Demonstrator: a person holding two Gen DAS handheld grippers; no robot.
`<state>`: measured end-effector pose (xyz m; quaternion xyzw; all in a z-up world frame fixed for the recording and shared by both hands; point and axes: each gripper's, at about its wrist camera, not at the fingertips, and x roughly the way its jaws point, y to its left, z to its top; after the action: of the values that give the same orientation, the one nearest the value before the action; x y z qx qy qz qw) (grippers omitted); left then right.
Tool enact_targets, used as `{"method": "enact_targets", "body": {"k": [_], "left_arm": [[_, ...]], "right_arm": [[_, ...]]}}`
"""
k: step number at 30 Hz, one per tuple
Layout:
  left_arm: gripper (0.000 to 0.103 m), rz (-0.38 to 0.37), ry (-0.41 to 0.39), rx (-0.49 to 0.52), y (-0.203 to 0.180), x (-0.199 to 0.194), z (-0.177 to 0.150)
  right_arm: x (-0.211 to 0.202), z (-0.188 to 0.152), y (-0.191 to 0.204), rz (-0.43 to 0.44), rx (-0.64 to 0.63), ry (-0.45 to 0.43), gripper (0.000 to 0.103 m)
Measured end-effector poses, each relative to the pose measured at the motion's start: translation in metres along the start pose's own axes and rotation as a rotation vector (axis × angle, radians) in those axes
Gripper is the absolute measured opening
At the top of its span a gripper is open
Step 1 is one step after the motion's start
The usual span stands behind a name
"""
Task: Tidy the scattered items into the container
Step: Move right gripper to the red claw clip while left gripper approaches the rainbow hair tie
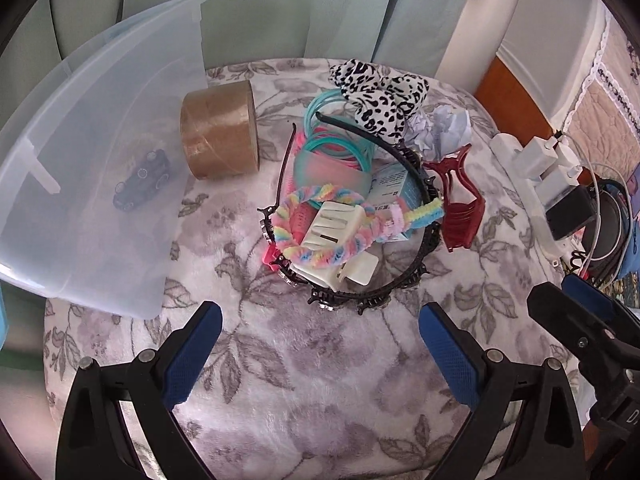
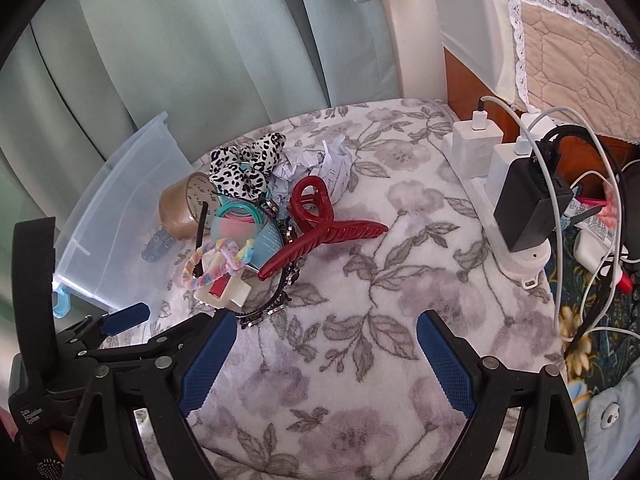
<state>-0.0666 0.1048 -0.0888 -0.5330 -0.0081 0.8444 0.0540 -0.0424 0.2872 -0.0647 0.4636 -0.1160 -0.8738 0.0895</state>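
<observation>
Container [image 1: 92, 184]: translucent bin at the left of the floral blanket [image 1: 320, 360], tipped on its side, mouth facing the pile, a toy car [image 1: 140, 180] visible through its wall. Tape roll [image 1: 220, 132] lies just beside it. The heap is interlocked: black headband [image 1: 400, 284] rings the cream clip [image 1: 332, 236] and rainbow band [image 1: 320, 256]. Risk: lifting one piece likely drags others. Red claw clip [image 2: 320, 220] lies long axis left-right, teeth rightward. Left claw [image 1: 320, 344] and right claw [image 2: 322, 356] both released, empty.

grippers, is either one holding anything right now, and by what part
Nothing is held. The left gripper and right gripper are both open over bare blanket, short of the pile.
</observation>
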Motion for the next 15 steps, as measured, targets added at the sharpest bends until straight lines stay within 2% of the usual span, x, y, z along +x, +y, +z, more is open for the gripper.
{"method": "enact_targets", "body": {"k": [3, 5, 9, 12, 15], "left_arm": [[0.097, 0.000, 0.010, -0.022, 0.002, 0.009, 0.003], [0.092, 0.005, 0.005, -0.032, 0.004, 0.012, 0.005], [0.092, 0.013, 0.024, -0.051, 0.009, 0.022, 0.008], [0.082, 0.012, 0.049, -0.067, 0.013, 0.030, 0.008], [0.079, -0.002, 0.073, -0.086, 0.018, 0.037, 0.008]], "right_arm": [[0.010, 0.006, -0.001, -0.001, 0.005, 0.008, 0.093], [0.016, 0.011, -0.002, -0.003, 0.003, 0.010, 0.093], [0.028, 0.024, -0.001, -0.003, -0.009, 0.011, 0.093], [0.038, 0.036, 0.000, -0.004, -0.018, 0.006, 0.093], [0.048, 0.046, 0.003, -0.002, -0.037, 0.002, 0.092]]}}
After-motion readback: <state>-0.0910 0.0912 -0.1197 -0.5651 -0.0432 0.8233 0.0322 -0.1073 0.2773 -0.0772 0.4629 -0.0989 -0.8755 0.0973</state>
